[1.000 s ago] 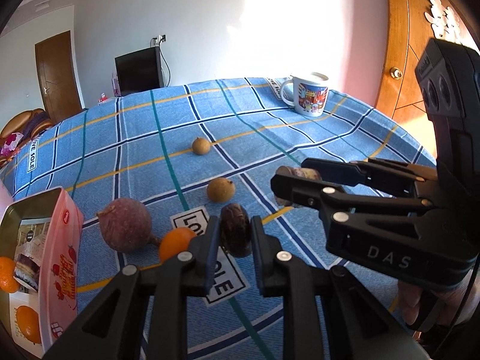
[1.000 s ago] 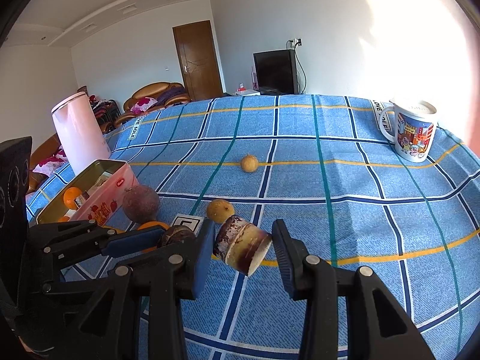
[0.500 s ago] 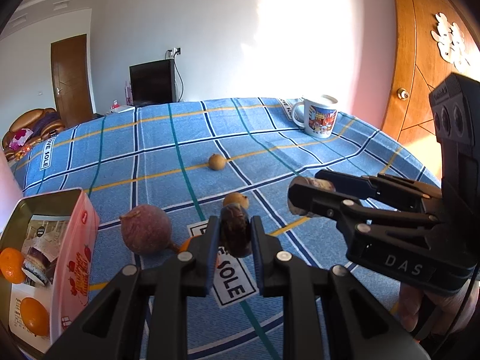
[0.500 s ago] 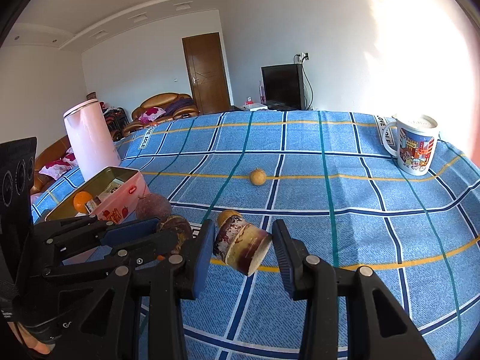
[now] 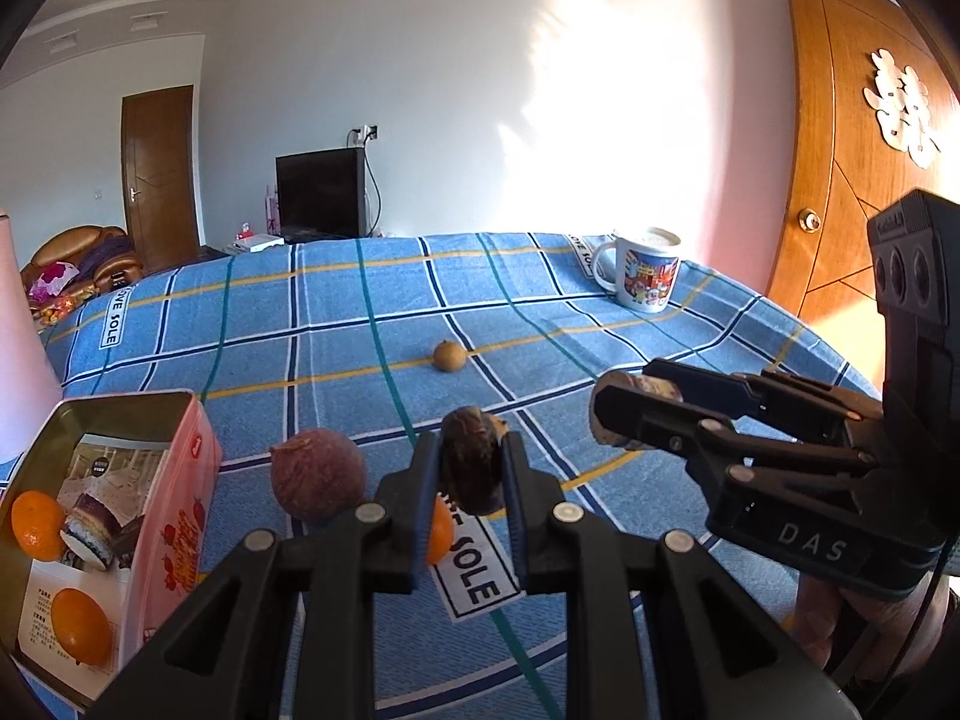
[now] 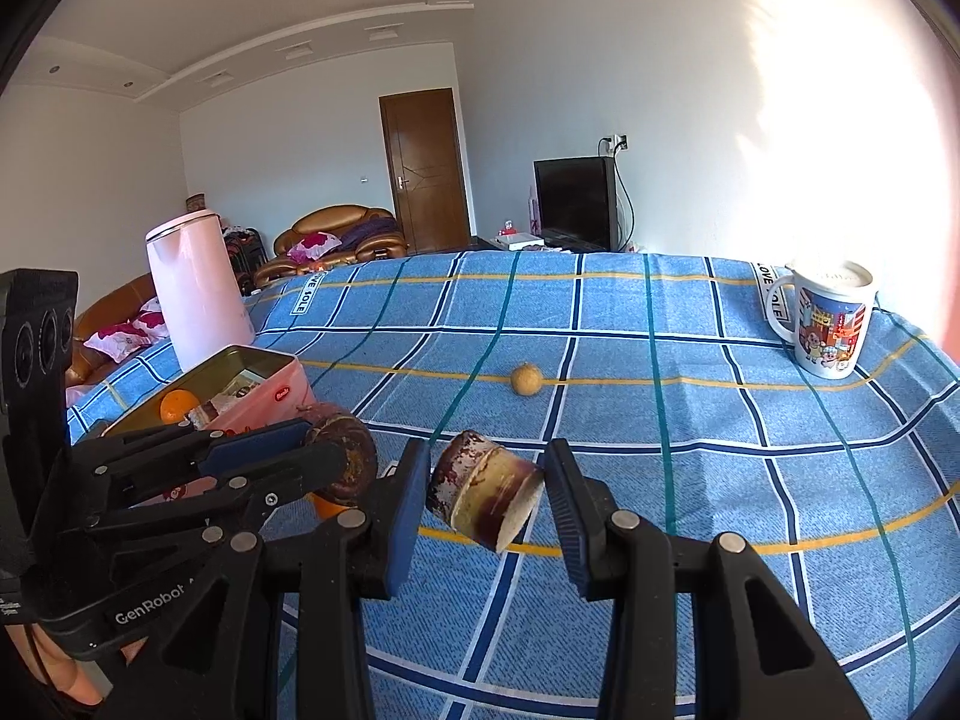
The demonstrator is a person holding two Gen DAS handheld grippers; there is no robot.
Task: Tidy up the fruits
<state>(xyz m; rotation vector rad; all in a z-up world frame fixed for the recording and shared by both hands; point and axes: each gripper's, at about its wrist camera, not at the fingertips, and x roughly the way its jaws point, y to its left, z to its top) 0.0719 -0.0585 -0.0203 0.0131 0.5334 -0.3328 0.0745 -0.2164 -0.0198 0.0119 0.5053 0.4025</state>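
Near the table's left edge sits the open tin point(image 5: 180, 456). The left gripper point(image 5: 471, 480), clenched on a dark wrinkled fruit point(image 5: 471, 462), should clear its rim before releasing. The right gripper point(image 6: 486, 498) clasps a sugarcane chunk point(image 6: 486, 495) aloft.

Bright daylight, both views. Sun patch blows out the white wall point(image 5: 600, 120) at upper right; glare also washes the mug point(image 6: 831, 324) rim near the tablecloth's point(image 6: 660, 420) far right corner. Warm pink cast on wall by the wooden door point(image 5: 840, 192). Soft shadows under fruit. Focus sharp overall, no motion blur. Strong fisheye bend, black vignette at corners. Gripper arms dark, little detail.
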